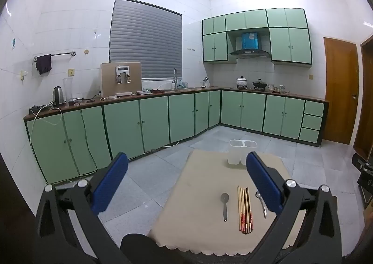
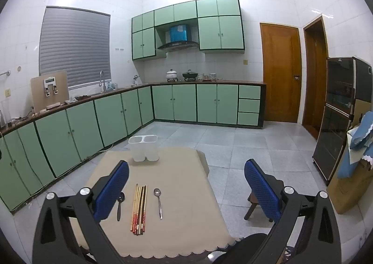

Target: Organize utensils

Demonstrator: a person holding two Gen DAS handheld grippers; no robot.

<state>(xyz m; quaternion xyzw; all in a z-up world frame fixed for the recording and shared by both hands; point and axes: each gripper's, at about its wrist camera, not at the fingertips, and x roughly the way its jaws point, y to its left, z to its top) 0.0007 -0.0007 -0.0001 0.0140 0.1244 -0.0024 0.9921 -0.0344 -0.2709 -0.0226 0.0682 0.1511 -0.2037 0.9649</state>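
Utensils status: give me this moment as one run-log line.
left tool open | right tool open | chopsticks, two spoons on table | holder empty

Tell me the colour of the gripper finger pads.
Blue, textured pads; clearest in the right wrist view.

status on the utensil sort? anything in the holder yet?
Done: nothing. The white two-compartment holder looks empty at the table's far end.
In hand: nothing. The left claw and right claw are both open and clear of the utensils.
Left: the chopsticks, dark spoon and metal spoon all lie on the cloth.
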